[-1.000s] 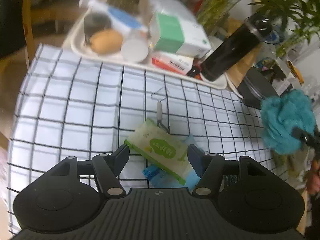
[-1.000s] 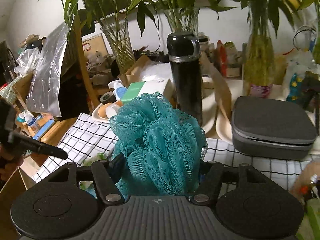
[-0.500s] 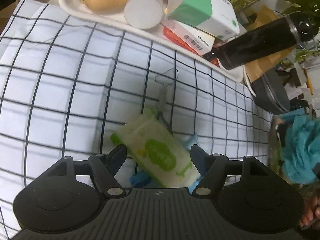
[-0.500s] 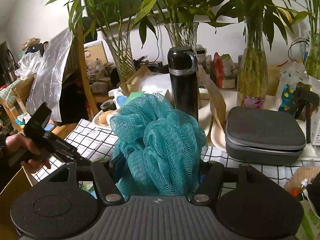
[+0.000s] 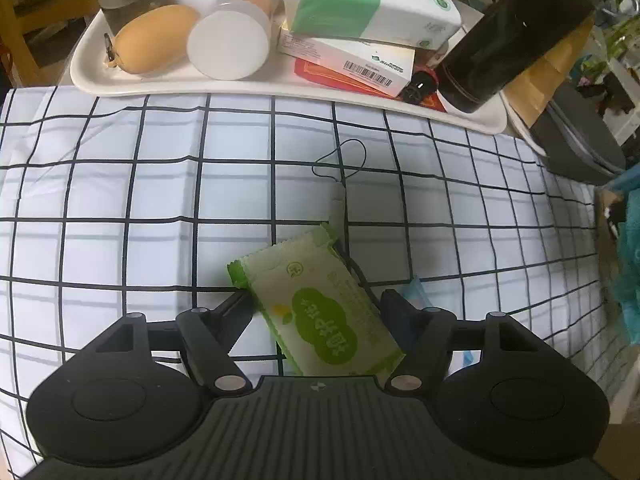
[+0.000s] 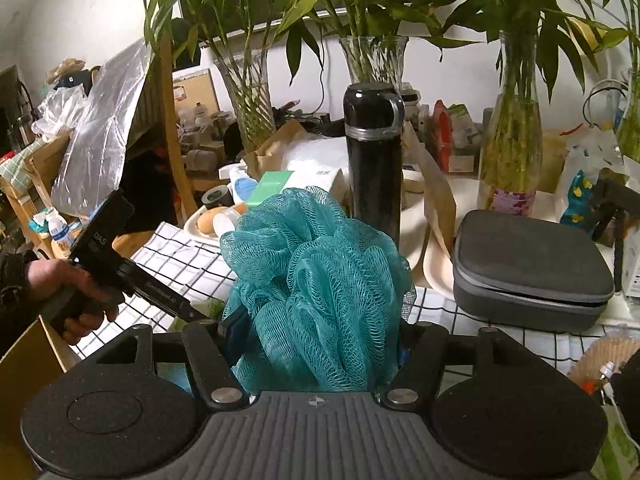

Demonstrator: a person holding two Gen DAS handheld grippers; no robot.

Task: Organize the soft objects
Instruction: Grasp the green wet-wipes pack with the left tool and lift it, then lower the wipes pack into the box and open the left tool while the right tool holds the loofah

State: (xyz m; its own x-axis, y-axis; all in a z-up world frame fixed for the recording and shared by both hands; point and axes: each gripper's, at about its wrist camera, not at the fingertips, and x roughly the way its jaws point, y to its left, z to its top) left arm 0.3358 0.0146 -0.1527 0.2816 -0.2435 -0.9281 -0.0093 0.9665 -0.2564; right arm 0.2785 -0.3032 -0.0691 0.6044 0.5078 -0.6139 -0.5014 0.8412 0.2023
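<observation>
Left hand-held gripper [image 5: 316, 306] unclenched astride wipes pack [image 5: 316, 304], right hand-held gripper [image 6: 316, 332] grasping teal loofah [image 6: 316, 292].

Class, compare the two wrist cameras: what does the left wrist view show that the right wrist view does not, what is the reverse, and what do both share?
Only the left wrist view: the green wipes packet lying between the open left gripper fingers on the checked cloth.

Only the right wrist view: the right gripper closed on the whole teal bath pouf, plus glass vases of bamboo.

Both: the black flask, white tray, grey case.
</observation>
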